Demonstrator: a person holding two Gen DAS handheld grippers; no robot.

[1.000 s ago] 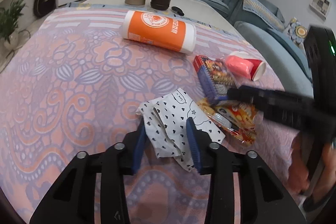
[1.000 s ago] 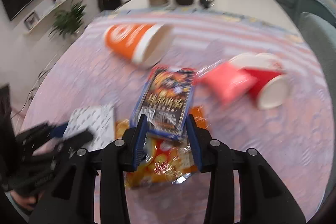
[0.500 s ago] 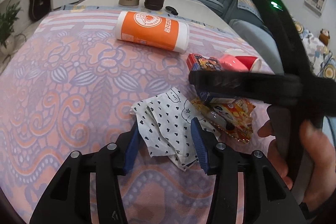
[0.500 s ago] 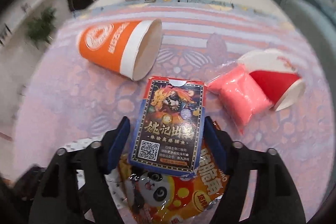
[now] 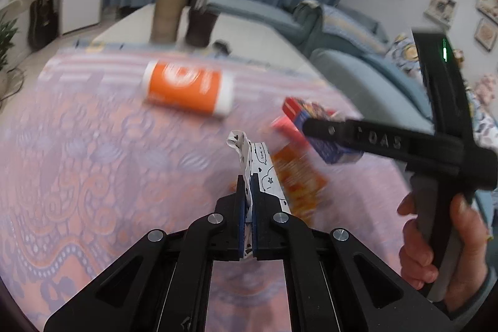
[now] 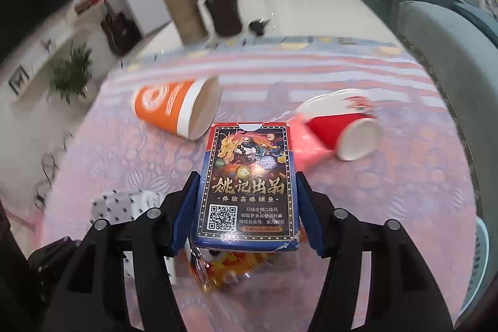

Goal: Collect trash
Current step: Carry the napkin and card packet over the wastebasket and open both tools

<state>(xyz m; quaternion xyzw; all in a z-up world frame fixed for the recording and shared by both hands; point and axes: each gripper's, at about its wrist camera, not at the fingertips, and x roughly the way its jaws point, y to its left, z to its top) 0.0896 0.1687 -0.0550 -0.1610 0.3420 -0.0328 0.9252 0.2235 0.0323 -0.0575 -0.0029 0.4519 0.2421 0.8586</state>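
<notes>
My left gripper [image 5: 246, 181] is shut on a crumpled white paper with black hearts [image 5: 250, 150], which hangs above the patterned cloth. The jaws of my right gripper [image 6: 246, 187] are closing, and their blue pads press the sides of a dark blue card box [image 6: 249, 164] held above the table. In the left wrist view that box [image 5: 330, 150] shows at the right gripper's tip, with a hand [image 5: 435, 245] on the handle. An orange snack bag [image 5: 298, 182] lies below. An orange paper cup [image 6: 168, 108], a red cup [image 6: 342, 126] and a pink packet [image 6: 306, 142] lie on the cloth.
A tan flask [image 5: 168, 8], a dark cup [image 5: 200, 28] and a small black object [image 5: 222, 45] stand on the bare white far end of the table. Blue sofas [image 5: 358, 77] run along the right side. A potted plant [image 6: 70, 73] stands at the left.
The left jaws closed on the heart-print paper and raised it off the cloth. The right jaws closed around the card box and lifted it off the snack bag.
</notes>
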